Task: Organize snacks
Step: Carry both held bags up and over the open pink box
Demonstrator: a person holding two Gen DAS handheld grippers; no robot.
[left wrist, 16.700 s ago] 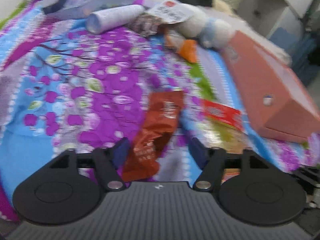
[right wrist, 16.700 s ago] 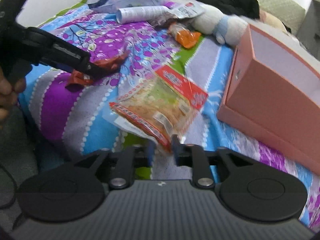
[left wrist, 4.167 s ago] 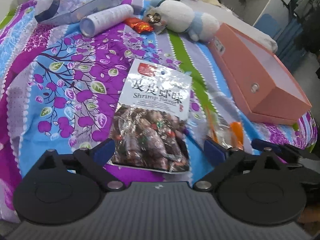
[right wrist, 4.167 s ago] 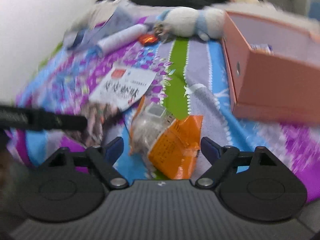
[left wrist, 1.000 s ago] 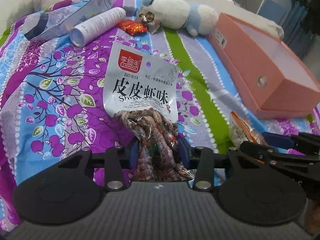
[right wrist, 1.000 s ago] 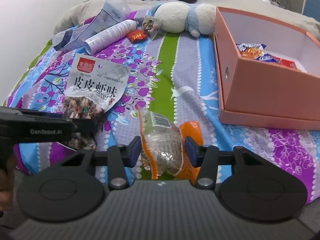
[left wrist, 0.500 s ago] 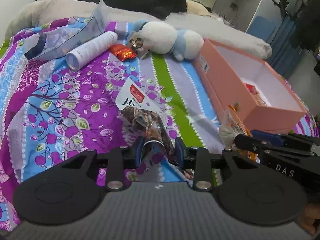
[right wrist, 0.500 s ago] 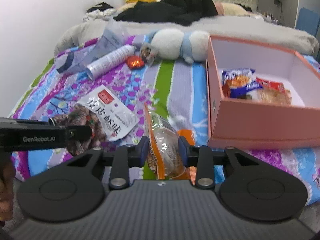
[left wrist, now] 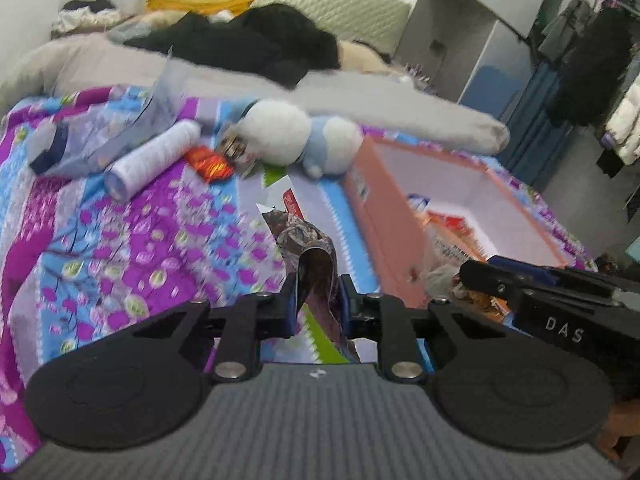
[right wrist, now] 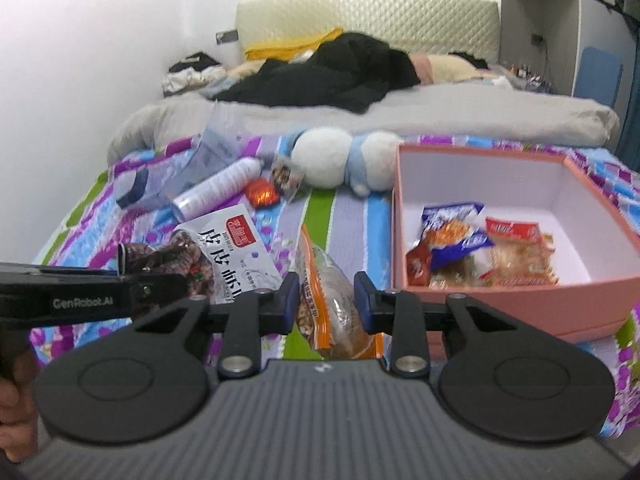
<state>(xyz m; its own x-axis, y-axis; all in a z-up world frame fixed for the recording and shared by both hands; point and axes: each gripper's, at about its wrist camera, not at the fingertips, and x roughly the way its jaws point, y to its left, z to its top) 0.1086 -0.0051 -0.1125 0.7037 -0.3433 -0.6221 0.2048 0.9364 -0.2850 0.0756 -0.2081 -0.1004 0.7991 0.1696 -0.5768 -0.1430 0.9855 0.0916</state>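
Observation:
My left gripper is shut on the shrimp snack bag, a white and dark packet, and holds it lifted over the bedspread; the bag also shows in the right wrist view. My right gripper is shut on an orange and clear snack bag, raised just left of the pink box. The box is open and holds several snack packets. The box stands to the right in the left wrist view.
On the flowered bedspread lie a white tube, a small red packet, a white and blue plush toy and a pale plastic bag. Black clothes lie on the bed behind.
Both grippers have risen with their bags and moved toward the pink box. The shrimp bag now hangs off the bedspread, and the box's inside shows more fully.

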